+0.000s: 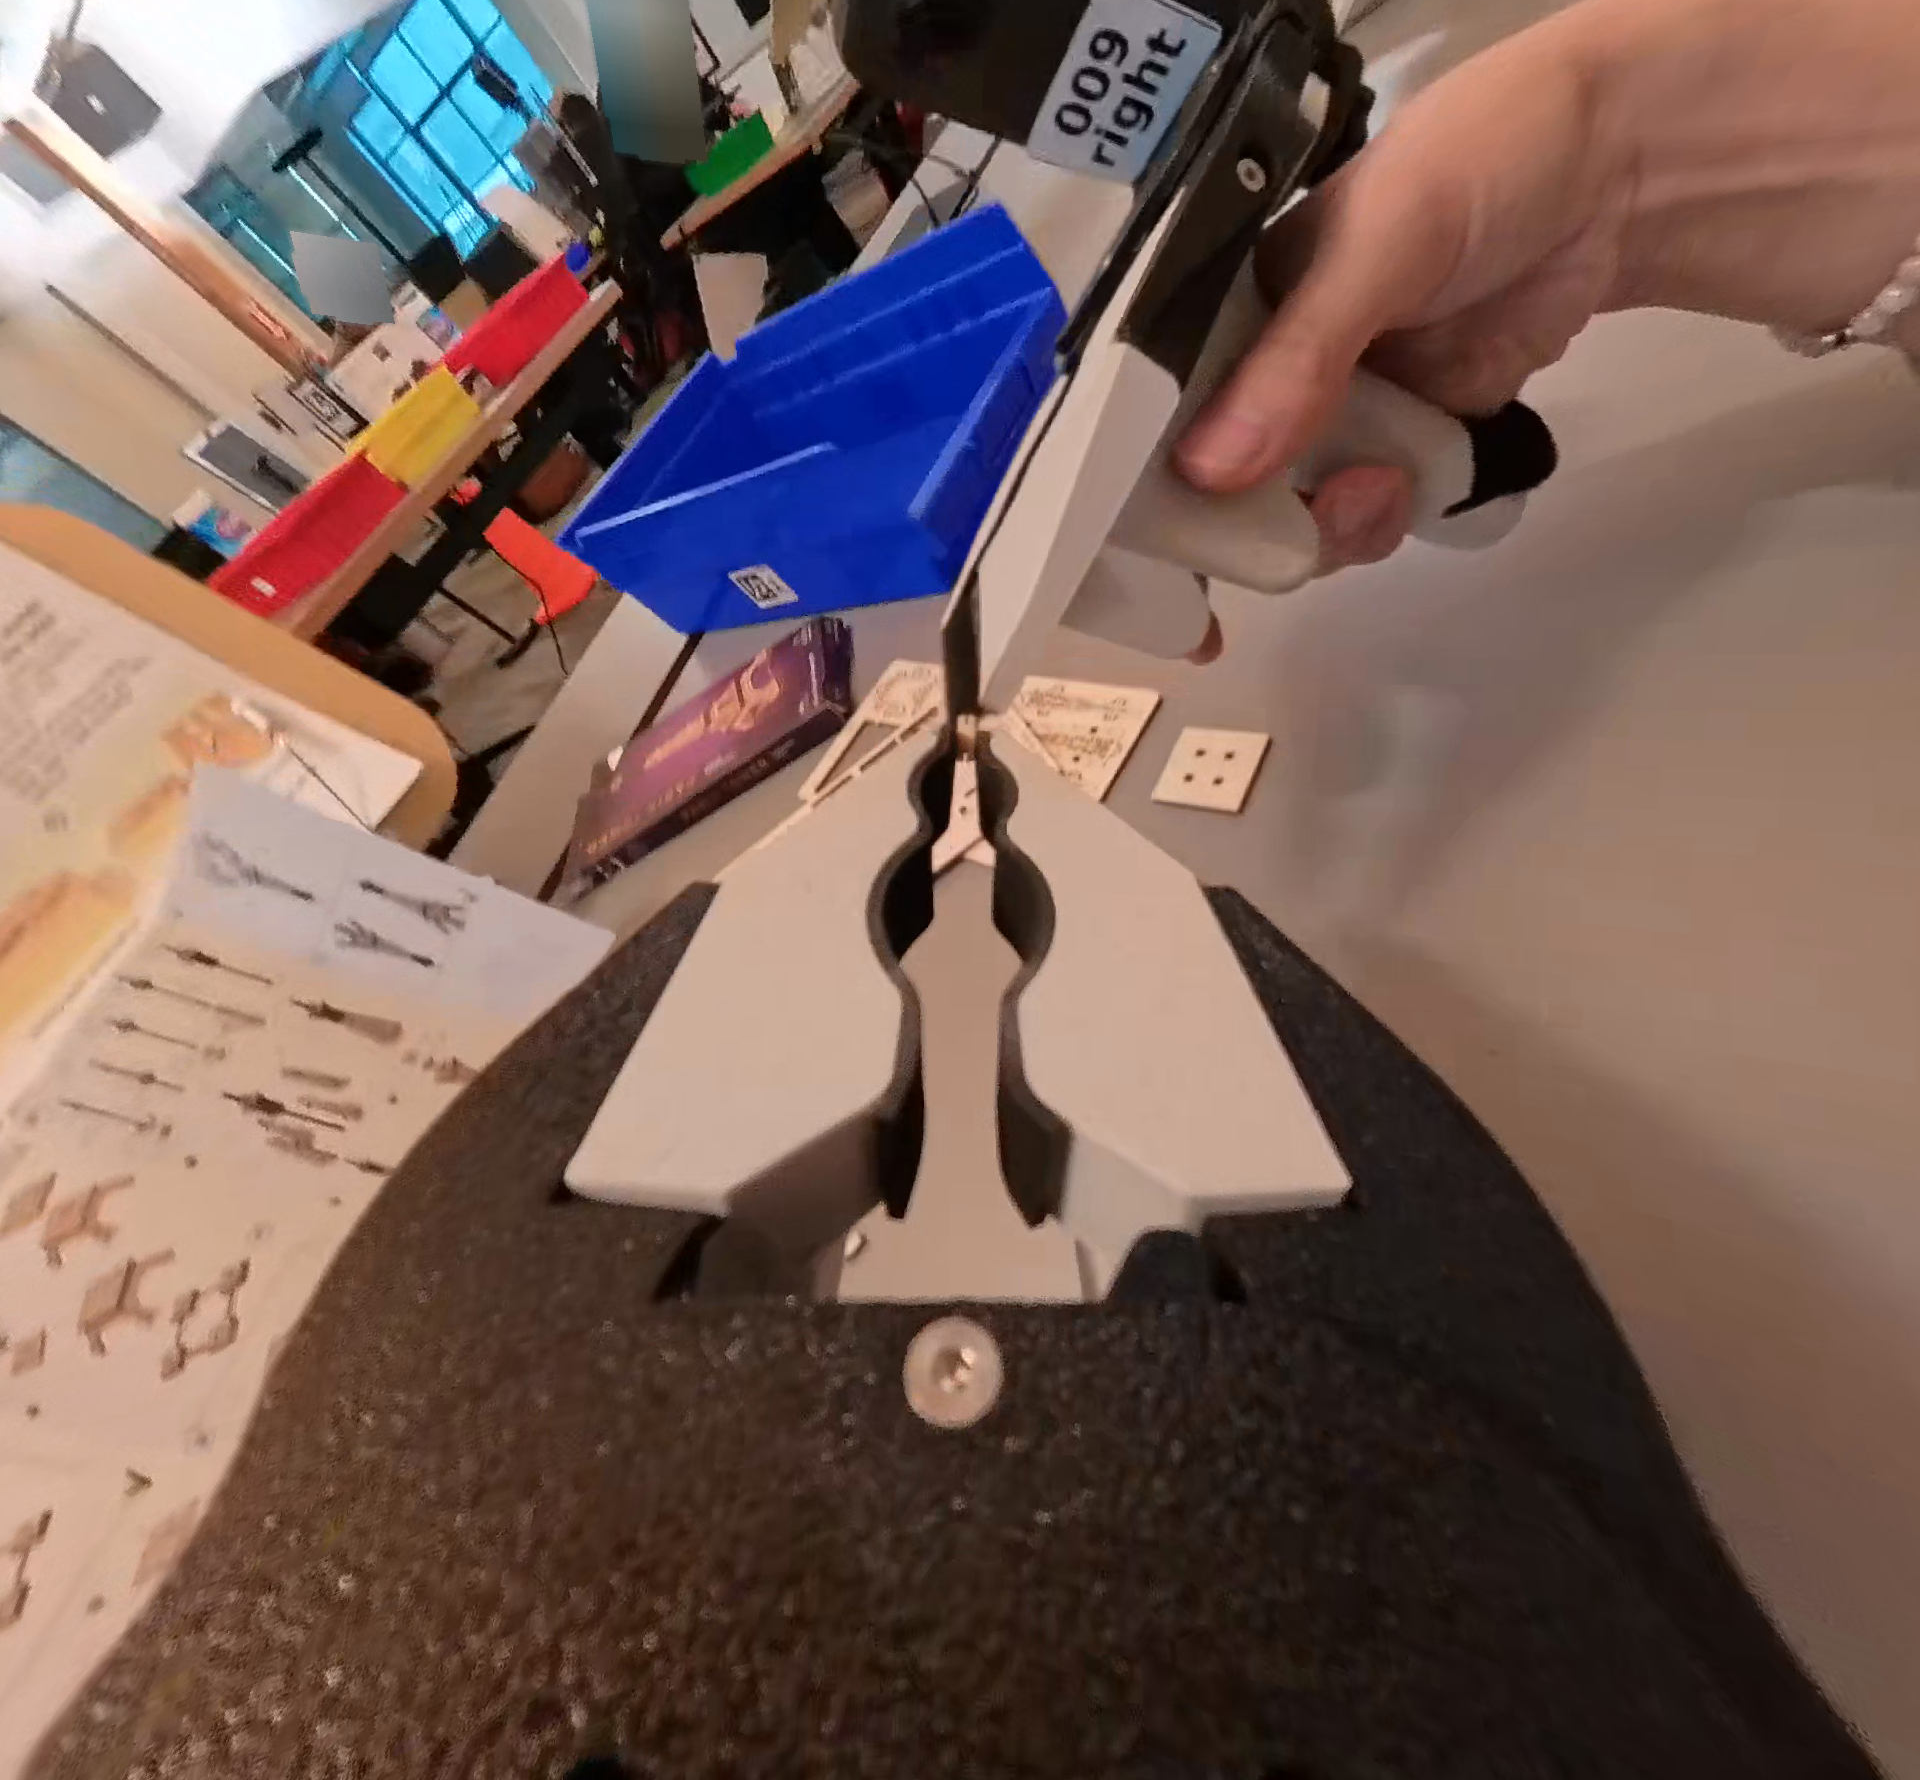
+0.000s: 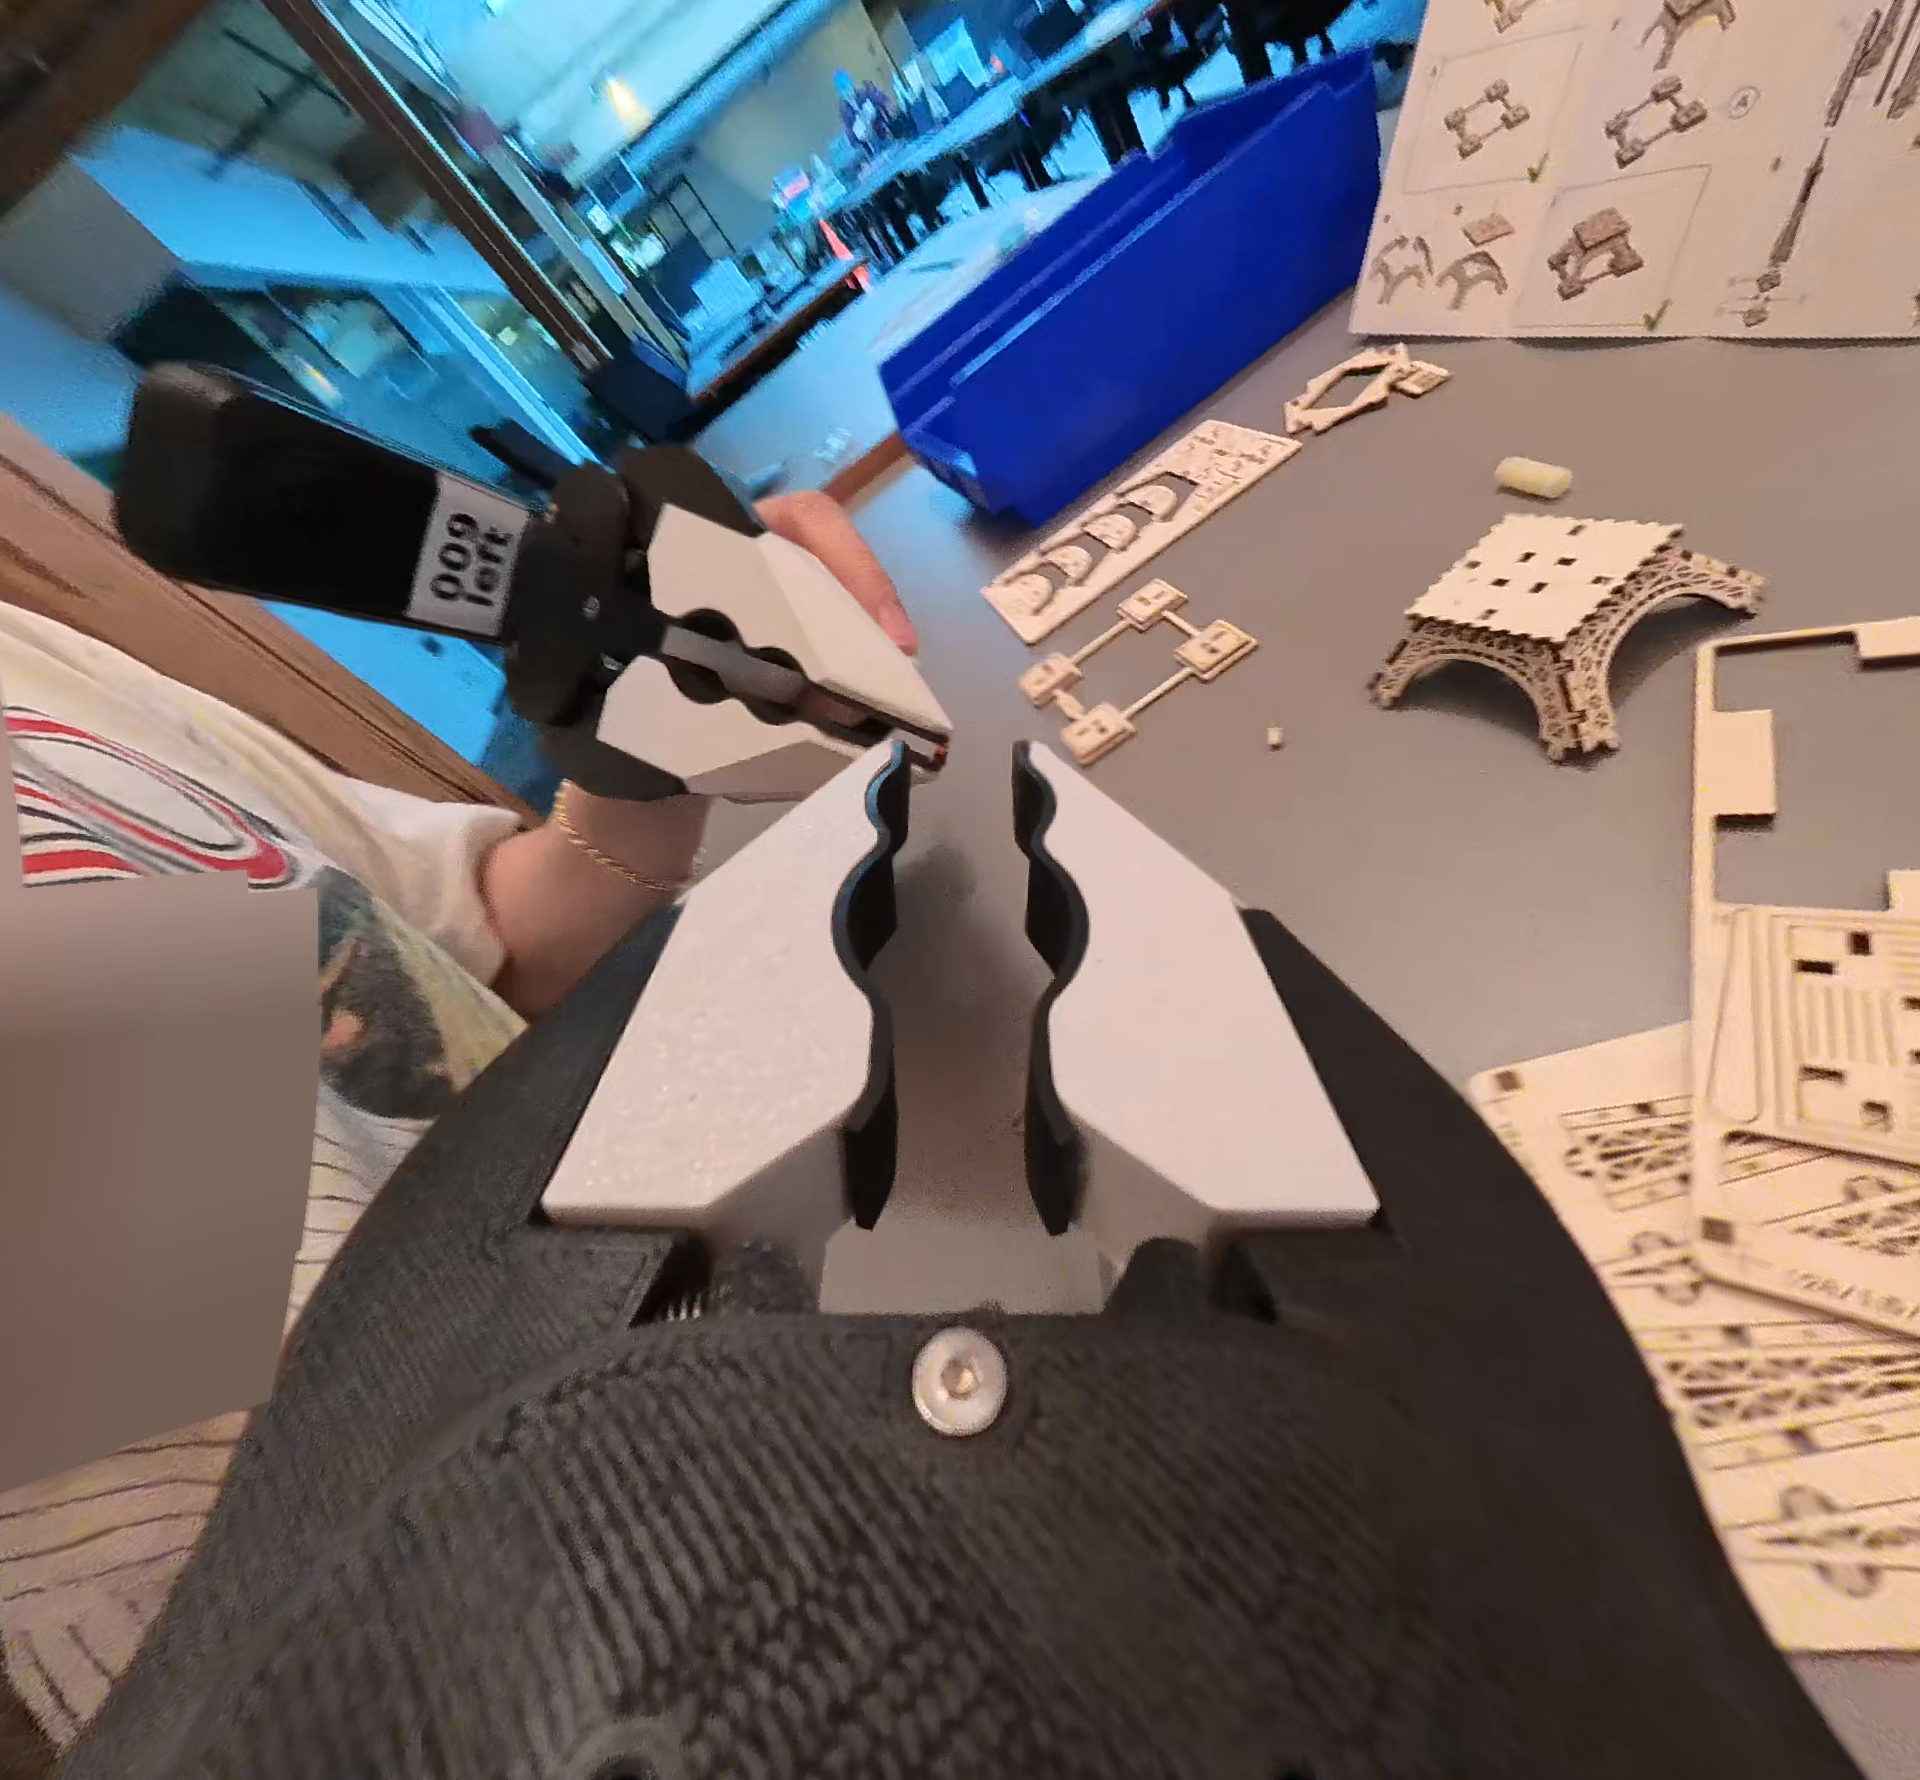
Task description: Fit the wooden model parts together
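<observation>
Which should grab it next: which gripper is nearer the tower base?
Right. The tower base stands right of the right gripper; the left gripper comes in from the opposite side, slightly farther off.

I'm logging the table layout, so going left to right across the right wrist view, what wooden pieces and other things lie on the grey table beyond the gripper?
Left gripper → square frame with four corner pads → small wood chip → arched tower base → punched-out wooden sheet.
</observation>
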